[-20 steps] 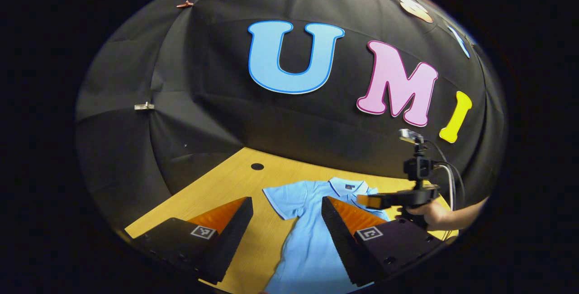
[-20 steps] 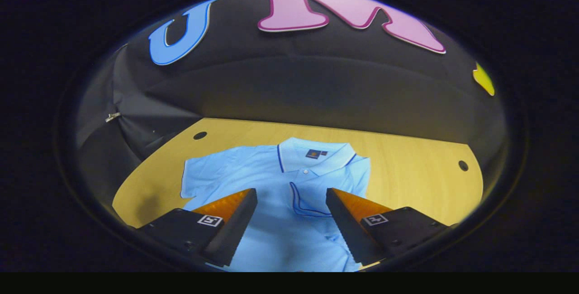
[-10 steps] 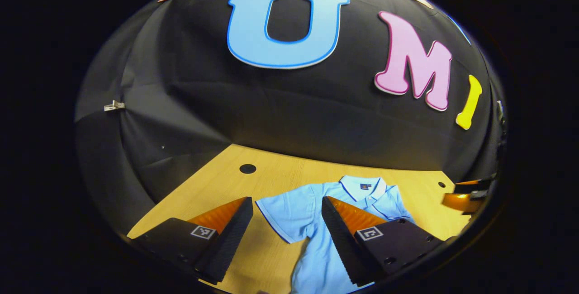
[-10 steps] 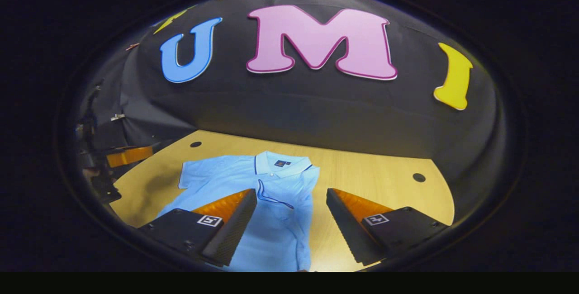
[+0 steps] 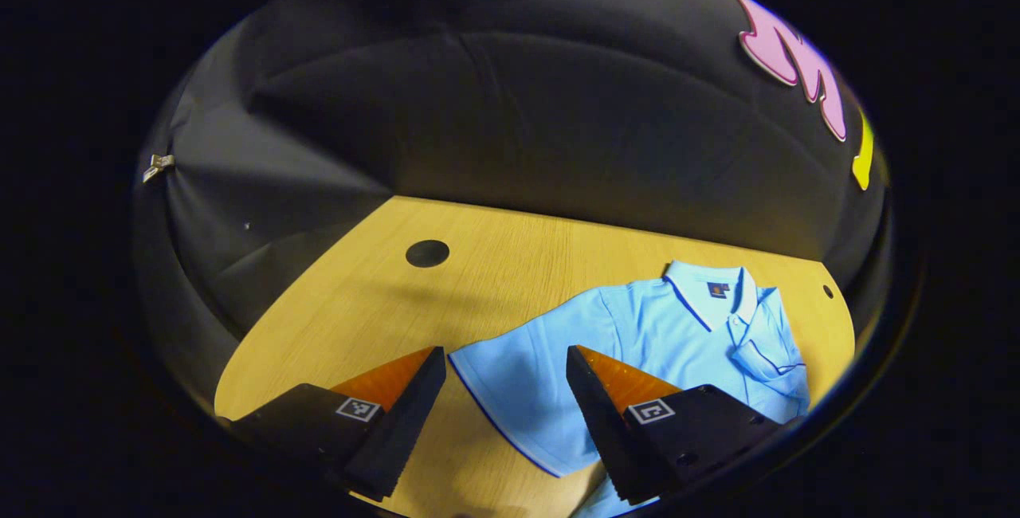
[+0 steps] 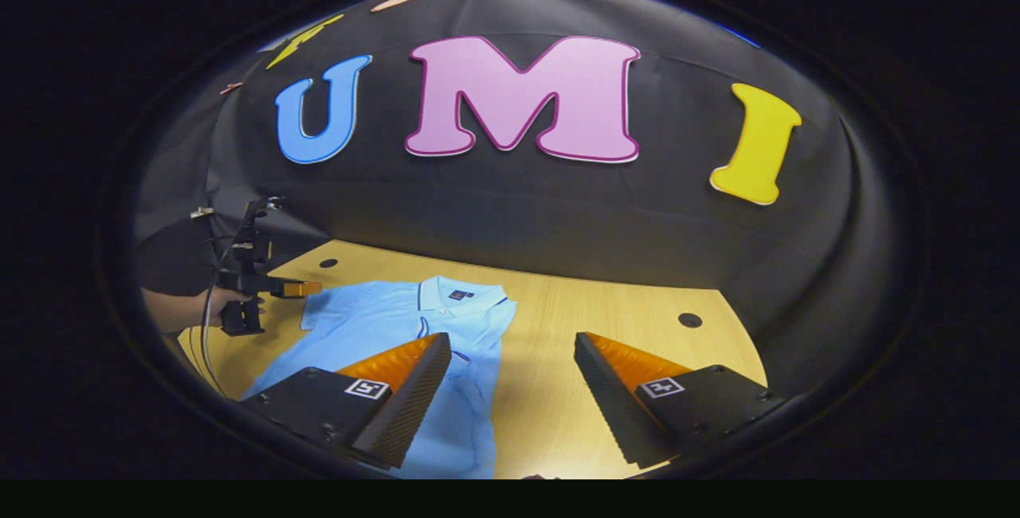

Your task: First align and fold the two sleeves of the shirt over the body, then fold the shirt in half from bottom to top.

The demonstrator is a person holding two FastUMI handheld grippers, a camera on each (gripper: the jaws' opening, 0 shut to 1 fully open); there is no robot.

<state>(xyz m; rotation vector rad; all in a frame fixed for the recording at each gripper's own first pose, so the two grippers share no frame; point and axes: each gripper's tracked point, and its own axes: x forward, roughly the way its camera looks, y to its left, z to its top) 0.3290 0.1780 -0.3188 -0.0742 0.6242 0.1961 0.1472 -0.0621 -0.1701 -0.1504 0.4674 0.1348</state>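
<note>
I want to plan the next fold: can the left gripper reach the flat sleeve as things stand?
Probably yes. The left gripper is open, and the flat sleeve lies right between and below its fingers on the table, nothing covering it.

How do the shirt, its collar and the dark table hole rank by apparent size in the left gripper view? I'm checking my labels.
1. Shirt, by far the largest.
2. Collar.
3. Table hole, the smallest, though not much smaller than the collar.

Each gripper, left gripper [image 5: 502, 390] and right gripper [image 6: 510, 378], has wedge fingers with ribbed inner faces on black blocks bearing square tags and screws; at nine o'clock, cables trail from the far gripper
</note>
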